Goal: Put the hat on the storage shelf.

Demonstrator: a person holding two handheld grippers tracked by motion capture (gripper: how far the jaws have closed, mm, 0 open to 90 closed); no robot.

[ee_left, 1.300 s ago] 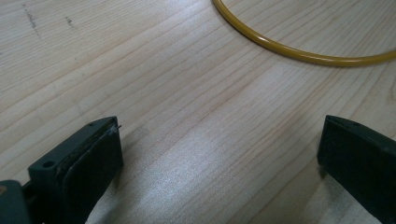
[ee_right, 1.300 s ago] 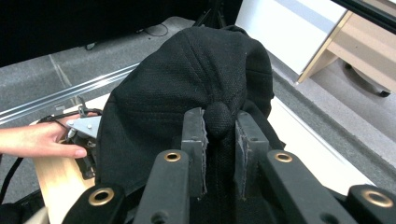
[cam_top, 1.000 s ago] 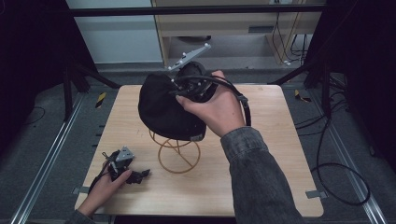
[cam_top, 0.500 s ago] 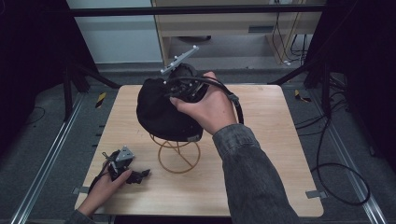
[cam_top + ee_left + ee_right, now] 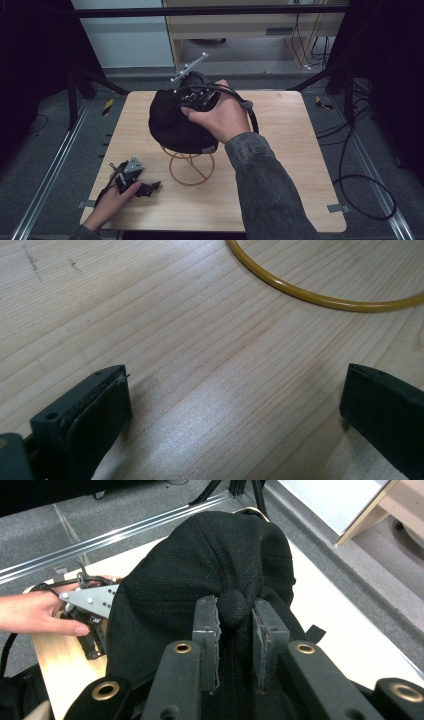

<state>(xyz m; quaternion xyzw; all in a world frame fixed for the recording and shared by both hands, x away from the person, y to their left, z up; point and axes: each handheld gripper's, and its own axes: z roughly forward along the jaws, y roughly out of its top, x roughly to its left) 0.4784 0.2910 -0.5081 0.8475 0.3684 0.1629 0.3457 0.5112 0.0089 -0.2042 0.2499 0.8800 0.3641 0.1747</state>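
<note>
A black cap sits over a yellow wire stand in the middle of the wooden table. My right gripper, held from above, is shut on the crown; in the right gripper view its jaws pinch the cap at its top button. My left gripper lies on the table at the front left under a hand, open. In the left gripper view its jaws stand wide apart over bare wood, with the stand's ring just beyond them.
Metal rails run along the floor on both sides of the table. Black tripod legs stand at the far corners, and cables lie on the floor at the right. A cabinet stands behind the table.
The right hand and the cap have shifted slightly to the left, and the grey plate on the right gripper has tipped. The left gripper has stayed where it was.
</note>
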